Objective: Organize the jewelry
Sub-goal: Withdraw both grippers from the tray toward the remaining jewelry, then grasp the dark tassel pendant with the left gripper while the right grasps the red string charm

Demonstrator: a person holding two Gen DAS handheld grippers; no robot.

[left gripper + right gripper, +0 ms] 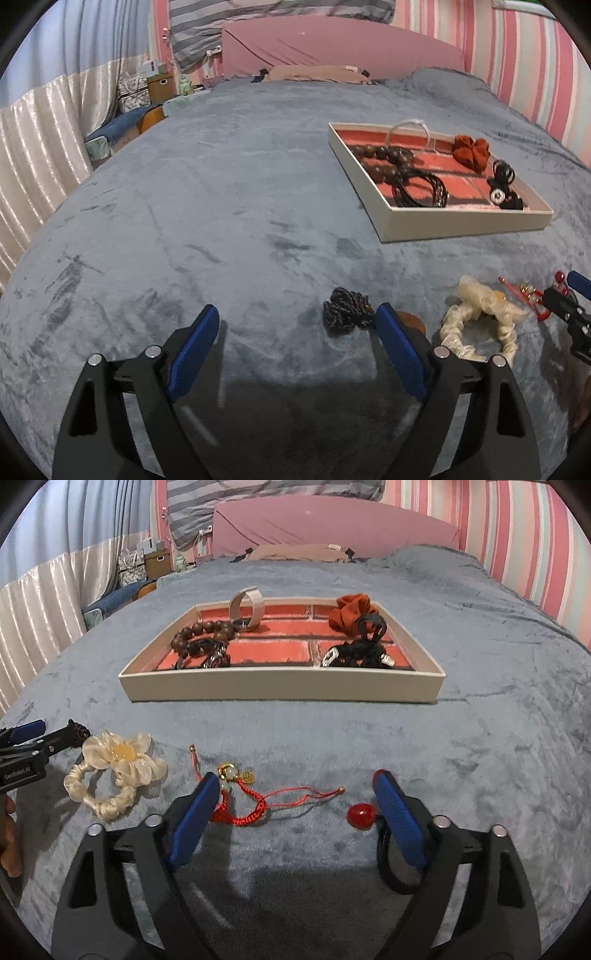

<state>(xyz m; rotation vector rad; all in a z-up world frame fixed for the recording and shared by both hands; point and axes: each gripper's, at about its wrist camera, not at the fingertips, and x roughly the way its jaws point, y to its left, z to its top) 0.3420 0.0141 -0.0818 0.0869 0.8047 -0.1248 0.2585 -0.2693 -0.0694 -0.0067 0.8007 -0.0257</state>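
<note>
Cream scrunchie (pixel 110 775), red braided bracelet (pixel 243 805), brick-patterned tray (pixel 280 690), grey-blue blanket (pixel 480 775)

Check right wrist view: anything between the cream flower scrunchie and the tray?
Nothing. In the right wrist view only bare grey blanket separates the cream flower scrunchie from the tray; the red braided bracelet lies off to the side.

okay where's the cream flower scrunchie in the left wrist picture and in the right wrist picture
Left wrist: cream flower scrunchie lies lower right on the blanket, just right of the gripper's right finger.
Right wrist: it lies lower left, beside the other gripper.
Shared landmark: the tray, farther back in both views.
</note>
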